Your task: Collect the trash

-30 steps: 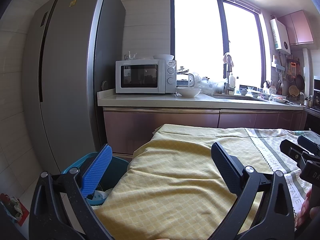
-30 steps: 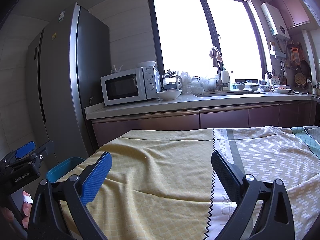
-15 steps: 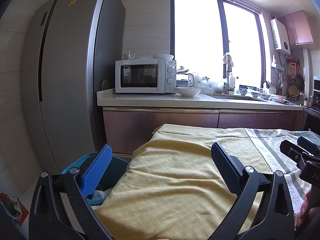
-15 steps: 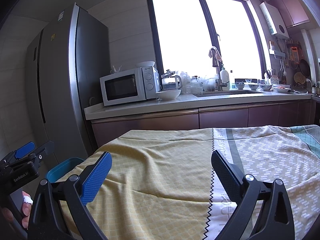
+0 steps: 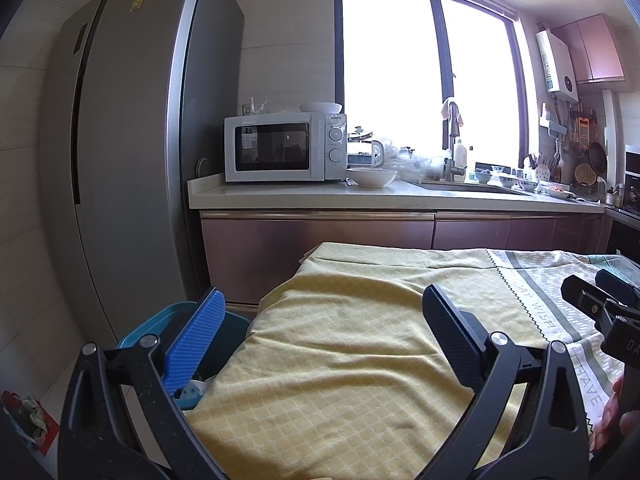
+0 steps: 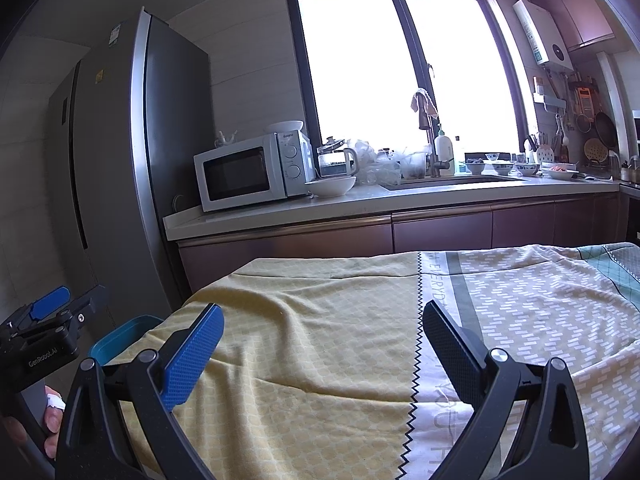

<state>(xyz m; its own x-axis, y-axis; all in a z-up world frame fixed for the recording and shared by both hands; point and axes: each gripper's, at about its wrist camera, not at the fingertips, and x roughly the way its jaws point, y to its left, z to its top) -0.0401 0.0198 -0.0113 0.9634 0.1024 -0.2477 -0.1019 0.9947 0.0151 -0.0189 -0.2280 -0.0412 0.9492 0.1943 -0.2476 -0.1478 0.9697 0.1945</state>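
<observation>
My left gripper [image 5: 320, 312] is open and empty above the yellow tablecloth [image 5: 340, 360]. My right gripper [image 6: 320, 328] is open and empty above the same tablecloth [image 6: 340, 340]. A blue bin [image 5: 148, 332] stands on the floor at the table's left end, with pale scraps inside [image 5: 192, 390]; its rim also shows in the right wrist view [image 6: 120, 338]. No loose trash shows on the cloth. The right gripper's body shows in the left wrist view [image 5: 600, 304], and the left gripper's body in the right wrist view [image 6: 44, 328].
A tall grey fridge [image 5: 120, 160] stands left of the counter [image 5: 360, 196] with a microwave [image 5: 284, 148], a white bowl [image 5: 372, 178] and a sink area. A crumpled red wrapper [image 5: 28, 416] lies on the floor at lower left.
</observation>
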